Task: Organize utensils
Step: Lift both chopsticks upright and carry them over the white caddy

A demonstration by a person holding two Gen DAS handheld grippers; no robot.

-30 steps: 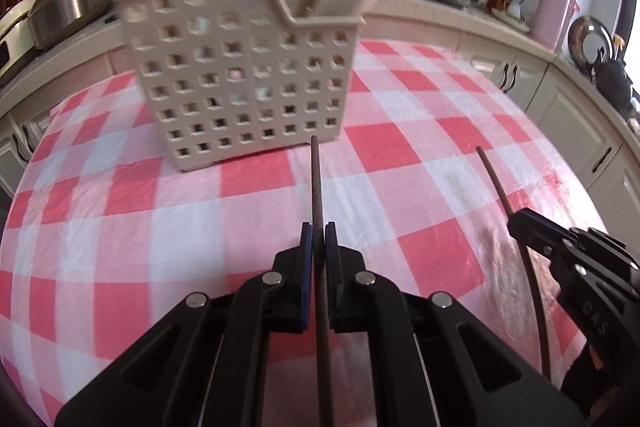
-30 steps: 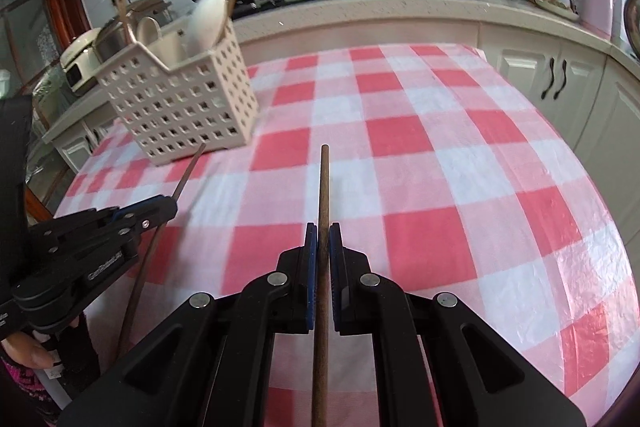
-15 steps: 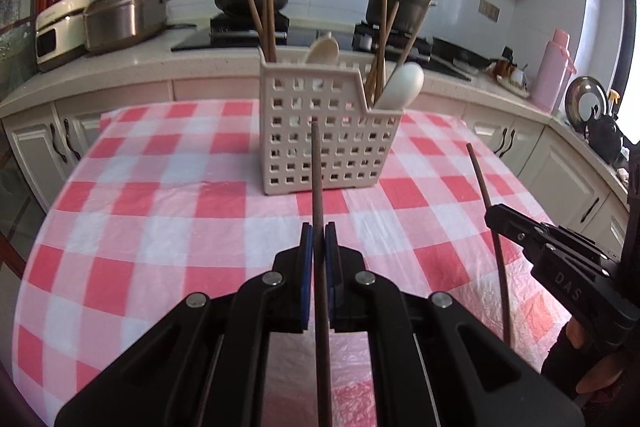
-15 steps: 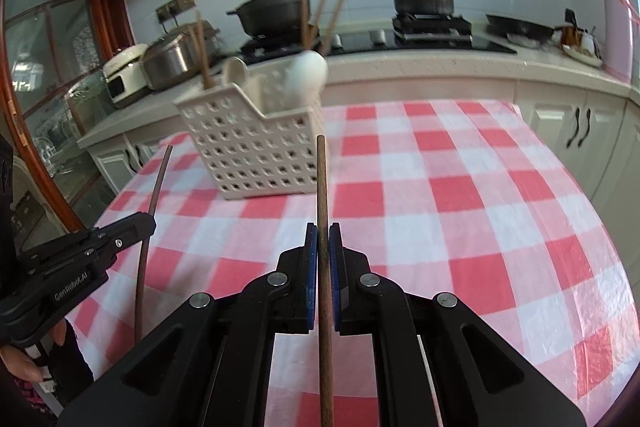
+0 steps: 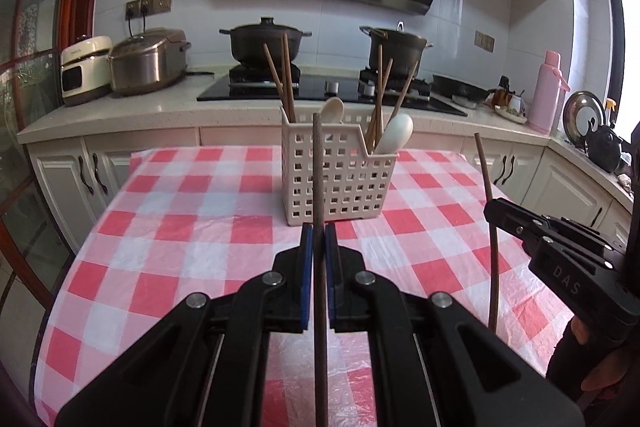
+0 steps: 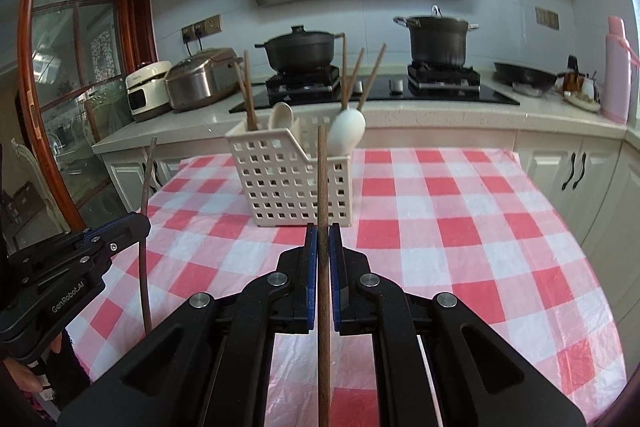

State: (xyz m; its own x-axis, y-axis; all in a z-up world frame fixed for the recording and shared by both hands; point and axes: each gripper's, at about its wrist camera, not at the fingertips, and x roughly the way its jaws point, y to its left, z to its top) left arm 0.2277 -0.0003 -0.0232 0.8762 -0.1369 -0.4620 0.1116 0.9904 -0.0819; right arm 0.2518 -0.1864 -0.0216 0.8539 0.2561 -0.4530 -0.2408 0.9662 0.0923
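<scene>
In the left wrist view, the left gripper (image 5: 316,247) is clamped on a thin dark wooden chopstick (image 5: 318,187) pointing towards the far white perforated plastic basket (image 5: 336,179) on the red-and-white checked tablecloth (image 5: 180,227). In the right wrist view, the right gripper (image 6: 322,251) pinches a brown wooden chopstick (image 6: 322,187), the basket of chopsticks and white spoons standing beyond, centre-left.

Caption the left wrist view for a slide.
Left gripper clamps a chopstick before the white caddy; right gripper holds another.

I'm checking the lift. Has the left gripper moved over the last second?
Yes. The left gripper, shut on a chopstick, has risen and backed away: the basket, near and looming earlier, now sits farther off, with the stove visible behind.
</scene>
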